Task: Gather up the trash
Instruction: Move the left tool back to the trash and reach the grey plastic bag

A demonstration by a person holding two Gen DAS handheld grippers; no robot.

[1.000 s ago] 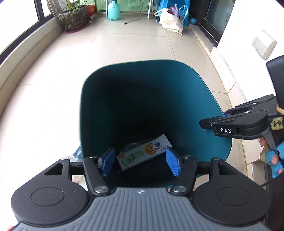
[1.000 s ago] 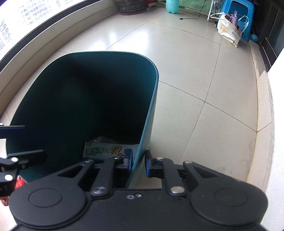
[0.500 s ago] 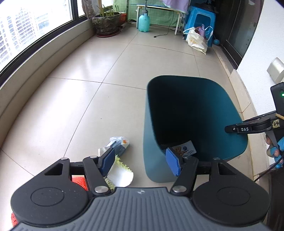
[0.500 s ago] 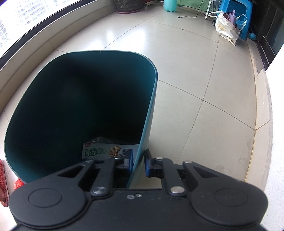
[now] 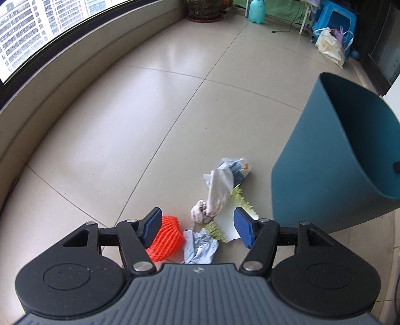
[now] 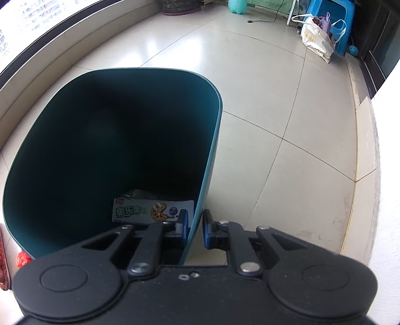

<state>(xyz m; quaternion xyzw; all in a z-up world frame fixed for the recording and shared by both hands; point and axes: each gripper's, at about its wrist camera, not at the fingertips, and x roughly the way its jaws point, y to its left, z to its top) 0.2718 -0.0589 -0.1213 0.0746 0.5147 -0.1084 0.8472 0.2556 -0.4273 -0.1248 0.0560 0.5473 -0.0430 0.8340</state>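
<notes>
Much of the trash pile is cut off by the left gripper [image 5: 197,228]: the orange foam net [image 5: 166,238] sits half behind its left finger, and the crumpled grey-blue wrapper [image 5: 200,246] disappears under the gripper body at 6 o'clock. The jaws are spread wide with nothing between the pads, hanging above the pile. A twisted whitish wrapper [image 5: 216,193] lies just beyond, over a white sheet with green fringe [image 5: 241,200], with a blue-and-white packet [image 5: 233,167] at its far end. All lie on the tiled floor [image 5: 150,100], just beside the teal bin [image 5: 325,162] at 3 o'clock, whose right side runs out of the left wrist view.

The right gripper [image 6: 195,226] is pinching the bin's near wall, one pad inside and one outside. Deep inside the dark bin lies a snack box [image 6: 140,211], partly hidden behind the inner finger; something dark behind it is hard to make out. A cream bag [image 6: 316,40] leans by a blue stool [image 6: 340,15] at 1 o'clock.
</notes>
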